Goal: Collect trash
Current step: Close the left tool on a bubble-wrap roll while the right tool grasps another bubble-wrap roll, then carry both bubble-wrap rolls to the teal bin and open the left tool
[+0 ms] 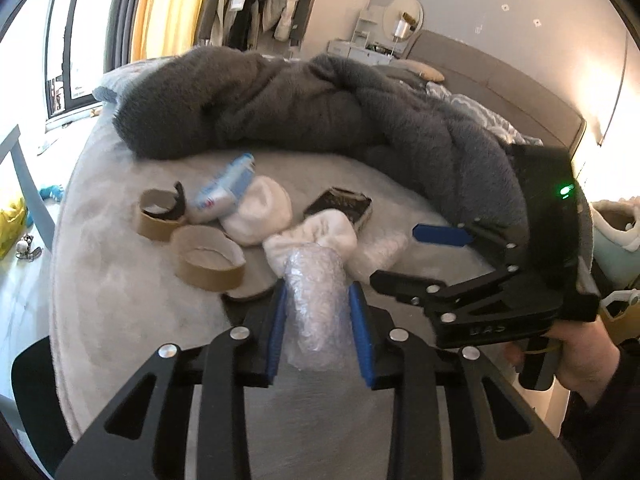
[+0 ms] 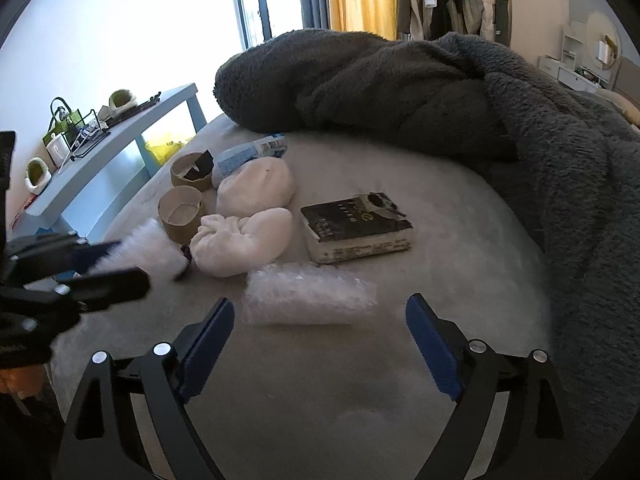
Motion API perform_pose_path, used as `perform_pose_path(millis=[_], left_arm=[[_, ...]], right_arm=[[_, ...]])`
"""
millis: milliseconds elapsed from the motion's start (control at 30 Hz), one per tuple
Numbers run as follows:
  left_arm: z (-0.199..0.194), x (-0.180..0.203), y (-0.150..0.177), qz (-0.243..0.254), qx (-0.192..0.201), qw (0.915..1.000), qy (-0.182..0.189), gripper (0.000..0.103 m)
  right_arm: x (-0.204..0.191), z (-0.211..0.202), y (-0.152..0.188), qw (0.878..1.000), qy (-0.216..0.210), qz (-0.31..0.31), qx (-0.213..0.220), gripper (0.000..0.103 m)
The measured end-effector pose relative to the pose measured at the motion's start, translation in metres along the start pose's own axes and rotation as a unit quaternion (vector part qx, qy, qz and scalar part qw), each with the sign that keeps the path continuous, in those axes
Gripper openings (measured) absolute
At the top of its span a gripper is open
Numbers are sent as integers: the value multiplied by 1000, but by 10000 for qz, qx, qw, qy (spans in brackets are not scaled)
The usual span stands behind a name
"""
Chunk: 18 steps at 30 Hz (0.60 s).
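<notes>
1. The left gripper [image 1: 318,328], bottom centre of its own view, pinches a bubble-wrap roll [image 1: 316,312].
2. The right gripper [image 2: 320,344] stands spread, empty, framing a second bubble-wrap piece [image 2: 310,294] on the bed [image 2: 460,280].
3. Left to collect, by my judgement: two cardboard rings [image 2: 180,212], a wrapper [image 2: 252,154] and a dark packet [image 2: 356,228], mid-frame.

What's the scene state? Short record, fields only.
surface: bed
left gripper: jaws shut on held wrap
right gripper: jaws open, loose wrap just ahead, untouched
still lying: near ring, far ring, tube, black pack, two white bundles
behind: grey blanket, heaped
</notes>
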<state>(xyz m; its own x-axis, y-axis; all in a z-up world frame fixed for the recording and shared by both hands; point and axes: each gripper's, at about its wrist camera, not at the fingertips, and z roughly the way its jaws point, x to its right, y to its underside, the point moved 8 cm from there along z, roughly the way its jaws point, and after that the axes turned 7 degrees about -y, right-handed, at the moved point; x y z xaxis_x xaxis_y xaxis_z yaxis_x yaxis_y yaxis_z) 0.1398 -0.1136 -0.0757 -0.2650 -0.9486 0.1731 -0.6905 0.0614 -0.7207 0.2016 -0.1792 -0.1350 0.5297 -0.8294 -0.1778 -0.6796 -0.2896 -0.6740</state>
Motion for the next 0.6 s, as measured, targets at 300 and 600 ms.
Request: perform_pose_path(millis=[300, 600], left_arm=[[-22, -43, -12, -291, 225, 9990, -246, 33], [-42, -94, -11, -591, 279, 9960, -611, 33]], right_arm=[[8, 13, -7, 9968, 642, 275, -388, 66], [2, -17, -47, 9898, 1337, 341, 343, 66]])
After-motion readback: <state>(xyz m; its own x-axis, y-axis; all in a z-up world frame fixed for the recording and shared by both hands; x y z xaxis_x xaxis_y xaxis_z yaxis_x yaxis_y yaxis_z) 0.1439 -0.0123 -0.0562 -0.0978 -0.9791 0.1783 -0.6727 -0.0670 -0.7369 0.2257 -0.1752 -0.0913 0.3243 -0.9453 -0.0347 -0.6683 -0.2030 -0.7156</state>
